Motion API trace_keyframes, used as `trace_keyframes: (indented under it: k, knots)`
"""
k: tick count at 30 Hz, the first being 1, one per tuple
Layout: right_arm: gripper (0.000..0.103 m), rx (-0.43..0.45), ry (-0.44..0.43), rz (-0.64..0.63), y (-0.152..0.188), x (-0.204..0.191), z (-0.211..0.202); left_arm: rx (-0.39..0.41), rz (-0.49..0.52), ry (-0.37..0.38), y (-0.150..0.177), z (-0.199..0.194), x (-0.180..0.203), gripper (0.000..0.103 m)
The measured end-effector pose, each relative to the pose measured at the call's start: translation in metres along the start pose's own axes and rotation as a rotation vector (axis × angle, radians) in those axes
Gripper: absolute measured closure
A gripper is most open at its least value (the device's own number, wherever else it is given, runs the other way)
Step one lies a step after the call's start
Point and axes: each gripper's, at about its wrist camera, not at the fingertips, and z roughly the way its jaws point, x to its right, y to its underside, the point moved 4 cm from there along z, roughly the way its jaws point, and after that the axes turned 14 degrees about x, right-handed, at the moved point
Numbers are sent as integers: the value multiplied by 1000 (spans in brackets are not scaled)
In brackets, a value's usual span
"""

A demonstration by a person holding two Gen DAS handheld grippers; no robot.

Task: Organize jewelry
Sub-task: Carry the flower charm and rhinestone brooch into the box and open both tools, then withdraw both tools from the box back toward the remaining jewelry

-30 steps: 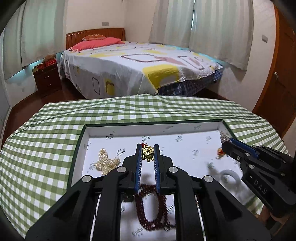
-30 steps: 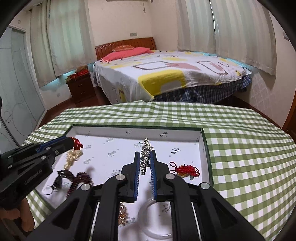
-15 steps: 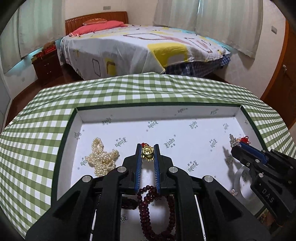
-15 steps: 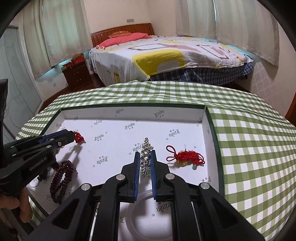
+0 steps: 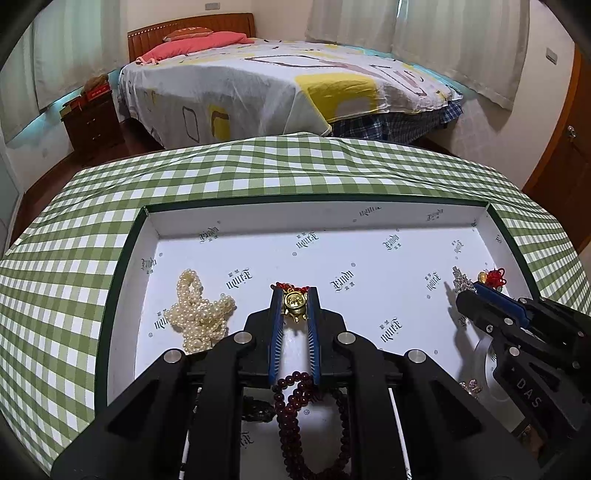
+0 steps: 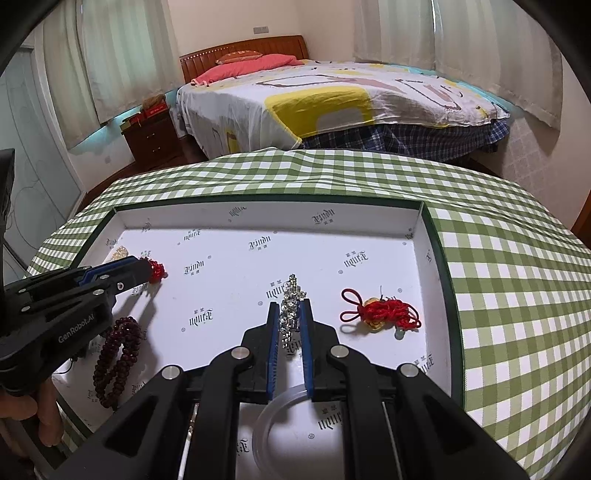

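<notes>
jaws, both sets: narrow blue ribbed strips on black angular arms with silver rivets. left gripper (image 5: 294, 301) jaws clamped on a small gold charm (image 5: 294, 302), rounded and shiny, with a knotted red cord (image 5: 290, 286) showing just past the tips. right gripper (image 6: 290, 312) jaws clamped on a rhinestone piece (image 6: 291, 300), a lumpy silver cluster of faceted stones standing up between the strips.

landmark: tray (image 5: 258, 216), shallow, rectangular, dark green outer wall, white paper lining printed with small grey logos; it sits on the worktop (image 5: 92, 221), covered in green and white checked cloth, slightly rumpled.

items inside the tray:
- pearl strand (image 5: 197, 314), cream round beads heaped in a loose tangle, near the tray's left wall, just left of the left gripper.
- dark red bead string (image 5: 295, 406), glossy round beads in a long loop, at the tray's near side, partly hidden under the left gripper's arms.
- red cord bundle (image 6: 384, 312), thin braided cord with loops wrapped round a gold bead, near the tray's right wall, just right of the right gripper.
- clear bangle (image 6: 280, 413), smooth translucent ring, at the tray's near side, partly covered by the right gripper's arms.

beyond the tray: bed (image 5: 277, 81) with patterned sheet and pink pillow, wooden nightstand (image 5: 92, 118), pale curtains (image 5: 443, 33).
</notes>
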Motion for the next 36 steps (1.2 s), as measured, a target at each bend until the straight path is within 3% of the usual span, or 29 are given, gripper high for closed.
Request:
trace_keyframes:
  k: [7, 10, 14, 19, 23, 30, 36]
  knots:
    - [90, -1, -2, 8, -1, 1, 1, 2, 3, -7, -1, 1, 1, 89]
    - [83, 2, -1, 13, -1, 2, 0, 2, 3, -7, -1, 1, 0, 88]
    - [76, 6, -1, 13, -1, 2, -1, 15, -4, -10, -2, -2, 0, 67]
    - [67, 22, 5, 15, -3, 4, -6, 16, -7, -9, -1, -5, 0, 64]
    - [55, 38, 16, 16, -5, 6, -9, 43, -10, -16, -2, -11, -1, 44]
    - [38, 62, 24, 17, -8, 8, -15, 88, -2, -15, -8, -25, 0, 29]
    - [35, 104, 20, 28, -16, 9, -31, 144, -24, -16, -14, -49, -6, 24]
